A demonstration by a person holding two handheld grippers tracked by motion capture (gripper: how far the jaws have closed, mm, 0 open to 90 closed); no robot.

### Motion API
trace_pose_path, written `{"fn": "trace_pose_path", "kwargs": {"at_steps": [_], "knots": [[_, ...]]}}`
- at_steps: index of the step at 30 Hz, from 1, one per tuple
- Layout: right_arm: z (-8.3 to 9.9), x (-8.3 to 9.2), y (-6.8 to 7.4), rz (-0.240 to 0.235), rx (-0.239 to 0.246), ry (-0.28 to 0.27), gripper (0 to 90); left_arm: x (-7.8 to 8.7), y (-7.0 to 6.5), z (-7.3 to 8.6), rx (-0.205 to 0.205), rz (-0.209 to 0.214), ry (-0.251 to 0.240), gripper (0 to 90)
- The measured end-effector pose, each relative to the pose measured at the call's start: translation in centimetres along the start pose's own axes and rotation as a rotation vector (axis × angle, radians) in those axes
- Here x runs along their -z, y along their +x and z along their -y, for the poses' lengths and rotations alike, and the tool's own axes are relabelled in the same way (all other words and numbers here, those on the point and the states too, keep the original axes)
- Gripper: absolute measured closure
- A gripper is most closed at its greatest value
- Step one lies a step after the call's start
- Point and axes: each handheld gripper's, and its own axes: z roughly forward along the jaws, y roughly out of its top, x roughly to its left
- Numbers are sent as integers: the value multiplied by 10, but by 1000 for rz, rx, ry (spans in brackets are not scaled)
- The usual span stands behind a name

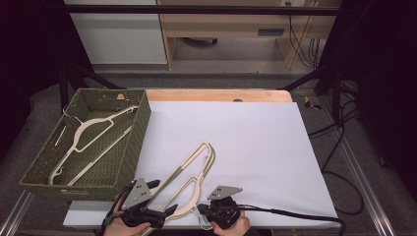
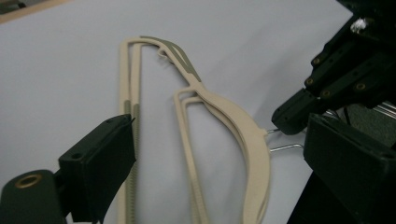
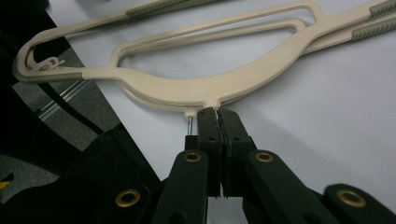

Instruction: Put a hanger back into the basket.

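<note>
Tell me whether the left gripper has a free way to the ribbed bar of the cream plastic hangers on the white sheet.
Probably yes: the left gripper is open, straddling the cream plastic hangers, the ribbed bar beside one jaw, nothing between.

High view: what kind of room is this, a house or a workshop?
Probably a lab or workshop: black frame bars surround the table, loose cables trail on the floor, and a wooden bench stands behind.

High view above the near table edge, looking forward and down on the white table (image 1: 255, 132), both gripper views close and low, sharing the beige hangers (image 2: 224, 121).
</note>
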Motion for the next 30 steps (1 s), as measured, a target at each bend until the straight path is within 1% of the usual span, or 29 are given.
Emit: {"fn": "trace_pose_path", "kwargs": {"at_steps": [3, 4, 5, 8, 10, 12, 14, 18, 20, 22, 24, 25, 28, 29, 30], "knots": [[-2, 2, 0, 2, 0, -2, 893, -12, -7, 3, -18, 23, 51, 135], [-3, 3, 0, 7, -5, -3, 893, -18, -9, 4, -24, 36, 77, 154], [-4, 4, -1, 6, -3, -3, 893, -22, -10, 5, -26, 43, 91, 181], [-5, 4, -1, 7, 1, -7, 893, -36, -15, 8, -42, 60, 157, 247], [-6, 5, -1, 7, 5, -7, 893, -43, -18, 10, -54, 69, 188, 291], [-7, 5, -1, 17, 8, -2, 893, -46, -20, 10, -64, 78, 209, 330], [-7, 5, -1, 15, 9, -1, 893, -46, -22, 10, -74, 82, 216, 339], [-6, 3, -2, 9, 11, 0, 893, -42, -19, 10, -65, 73, 195, 349], [-8, 2, -5, 21, 23, 0, 893, -42, -18, 10, -57, 69, 189, 347], [-9, 2, -6, 26, 25, 0, 893, -42, -18, 10, -59, 64, 191, 346], [-10, 2, -8, 27, 36, 0, 893, -42, -17, 10, -61, 60, 188, 342], [-12, 2, -8, 28, 34, -5, 893, -42, -17, 10, -57, 59, 185, 342], [-15, 4, -10, 18, 34, -7, 893, -41, -16, 10, -57, 52, 182, 344], [-16, 5, -11, 15, 41, -10, 893, -41, -15, 10, -55, 50, 181, 345], [-17, 6, -11, 12, 35, -11, 893, -41, -15, 10, -53, 50, 180, 348]]}}
